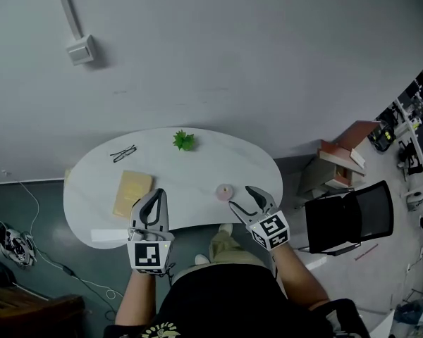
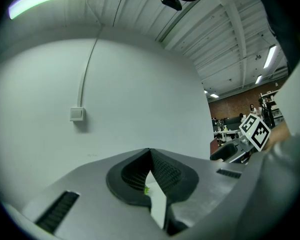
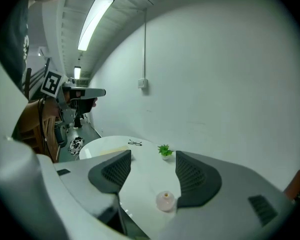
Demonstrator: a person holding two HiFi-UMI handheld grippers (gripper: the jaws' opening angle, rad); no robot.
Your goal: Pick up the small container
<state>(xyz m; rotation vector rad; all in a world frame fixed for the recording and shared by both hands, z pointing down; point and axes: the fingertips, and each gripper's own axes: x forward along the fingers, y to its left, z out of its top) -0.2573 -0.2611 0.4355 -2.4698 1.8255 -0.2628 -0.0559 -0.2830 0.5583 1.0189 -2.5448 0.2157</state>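
container on table, right jaws open beside it

the container (image 1: 225, 191), small, round and pale pink, stands upright on the white table (image 1: 197, 167) near its front edge, on the person's right side. in the right gripper view the container (image 3: 165, 201) shows low in the gap between the jaws, closer to the right-hand pad. whether it touches that pad cannot be told.

the right gripper (image 1: 241, 198) is held just beside the container with its jaws spread wide and nothing clamped between them. its own view (image 3: 153, 157) shows the two dark ribbed pads well apart and the tabletop between them.

the left gripper (image 1: 157, 193) is over the table's front edge, well apart from the container. its jaws are pressed together at the tips and hold nothing. in the left gripper view (image 2: 150, 153) the pads meet in a point, and only a sliver of table shows below them.

further out, a tan book (image 1: 132, 193) lies flat just left of the left gripper, and a white paper strip (image 1: 109, 236) lies at the table's near left edge. glasses (image 1: 123, 153) lie at the far left. a small green plant (image 1: 184, 141) stands at the far edge, near the middle. both also show in the right gripper view: plant (image 3: 164, 150), glasses (image 3: 135, 143).

a black chair (image 1: 345, 220) stands to the right of the table. a wall box (image 1: 80, 49) is on the grey wall behind.
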